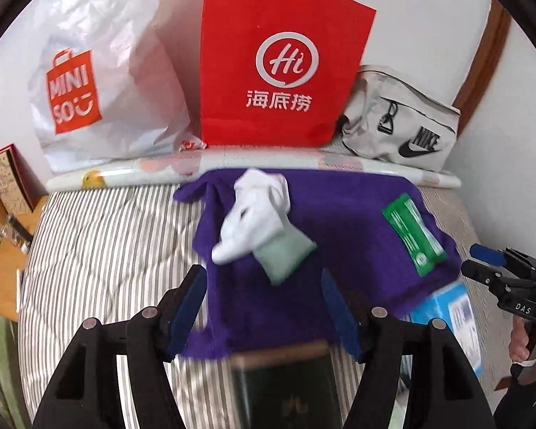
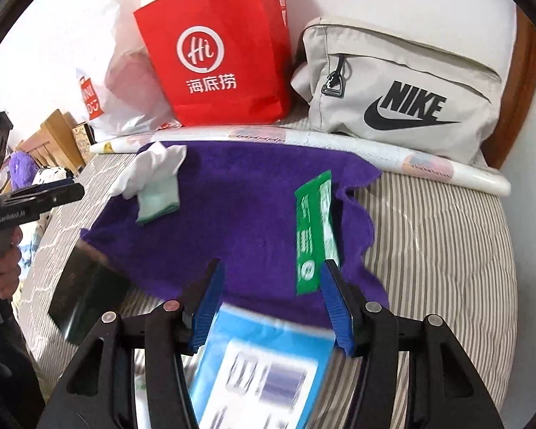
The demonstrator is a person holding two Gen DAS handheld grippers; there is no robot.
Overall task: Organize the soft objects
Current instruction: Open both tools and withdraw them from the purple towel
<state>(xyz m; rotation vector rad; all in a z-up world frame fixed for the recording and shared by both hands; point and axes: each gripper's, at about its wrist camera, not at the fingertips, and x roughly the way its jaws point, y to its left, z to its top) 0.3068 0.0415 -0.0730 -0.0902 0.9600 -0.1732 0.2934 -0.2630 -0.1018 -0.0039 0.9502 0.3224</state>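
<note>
A purple towel (image 1: 303, 236) (image 2: 239, 221) lies spread flat on the striped bed. On its far left part rests a white sock (image 1: 253, 214) (image 2: 150, 169) with a pale green cloth piece (image 1: 286, 254) (image 2: 157, 202) against it. A green packet (image 1: 412, 236) (image 2: 314, 236) lies on the towel's right side. My left gripper (image 1: 264, 307) hovers open over the towel's near edge, nothing between its blue pads. My right gripper (image 2: 273, 304) is open too, above the towel's near right corner, with a blue box (image 2: 261, 364) (image 1: 450, 318) lying just below its fingers.
A dark box (image 1: 286, 382) (image 2: 85, 296) rests at the towel's near left corner. Along the wall stand a white Miniso bag (image 1: 100, 82), a red paper bag (image 1: 278, 64) (image 2: 218, 53) and a grey Nike pouch (image 2: 403, 93) (image 1: 400, 128). A wooden shelf (image 1: 7, 186) borders the bed's left.
</note>
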